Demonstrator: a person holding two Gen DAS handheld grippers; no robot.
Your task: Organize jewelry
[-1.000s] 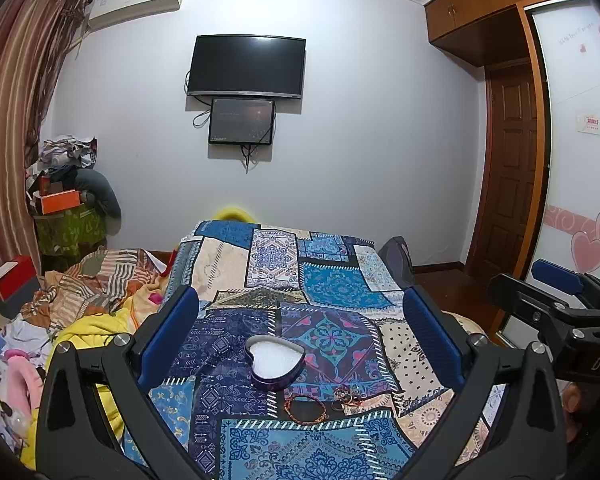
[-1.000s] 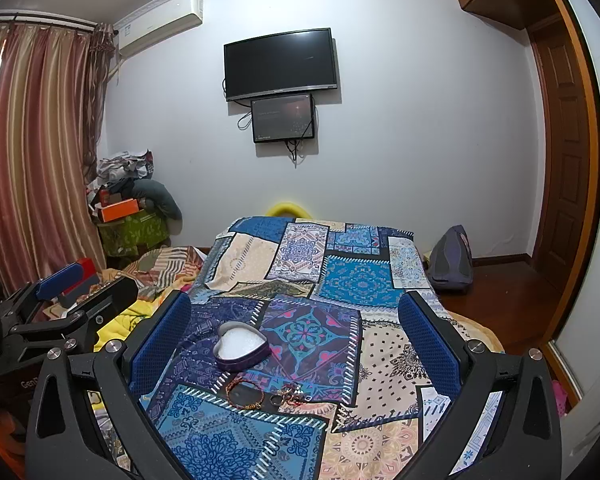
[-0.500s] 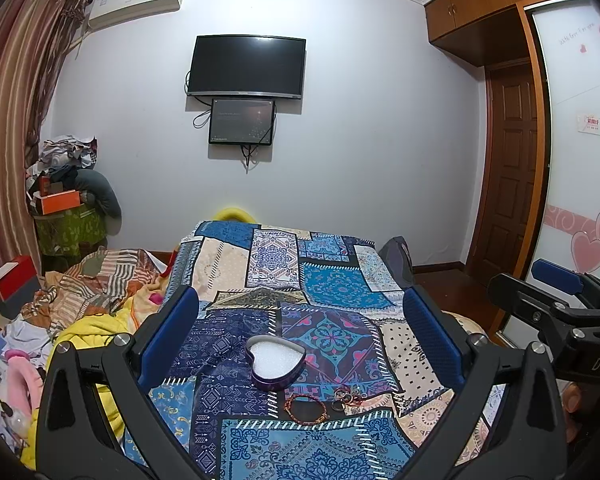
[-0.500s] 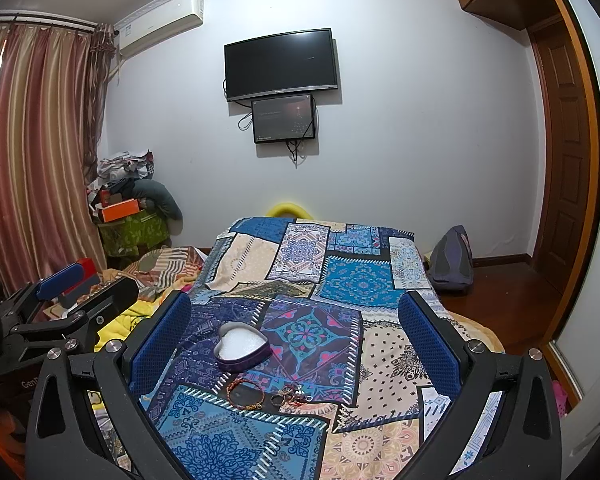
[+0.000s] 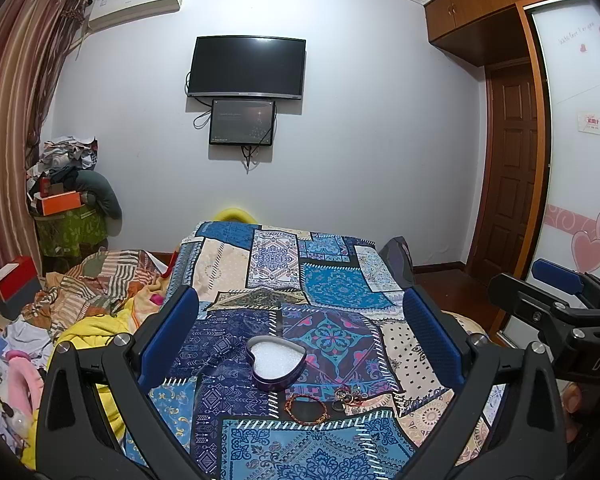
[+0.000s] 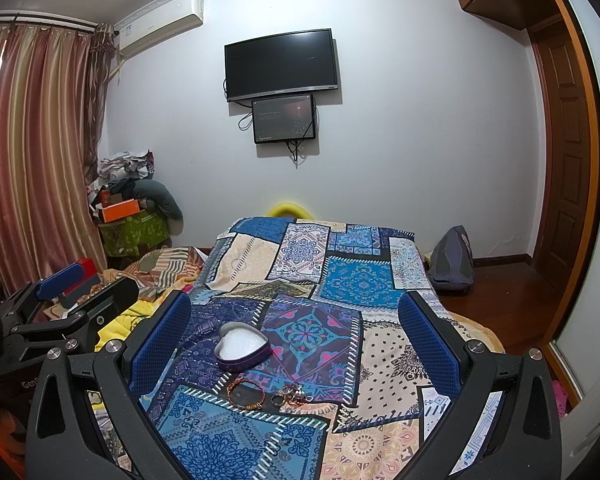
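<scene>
A heart-shaped purple tin (image 5: pixel 277 364) with a white lining lies open on the patchwork bedspread (image 5: pixel 332 280); it also shows in the right wrist view (image 6: pixel 242 350). In front of it lie a beaded bracelet (image 5: pixel 306 402) and a small heap of rings and red cord (image 5: pixel 348 394), also seen in the right wrist view as the bracelet (image 6: pixel 246 394) and the rings (image 6: pixel 290 394). My left gripper (image 5: pixel 300 336) is open and empty, held above and short of the tin. My right gripper (image 6: pixel 292 340) is open and empty, beside it.
Crumpled blankets and clothes (image 5: pixel 80 312) lie left of the bed. A cluttered green box stack (image 5: pixel 66 216) stands in the far left corner. A backpack (image 6: pixel 452 258) sits on the wooden floor at the right. A TV (image 5: pixel 246 68) hangs on the far wall.
</scene>
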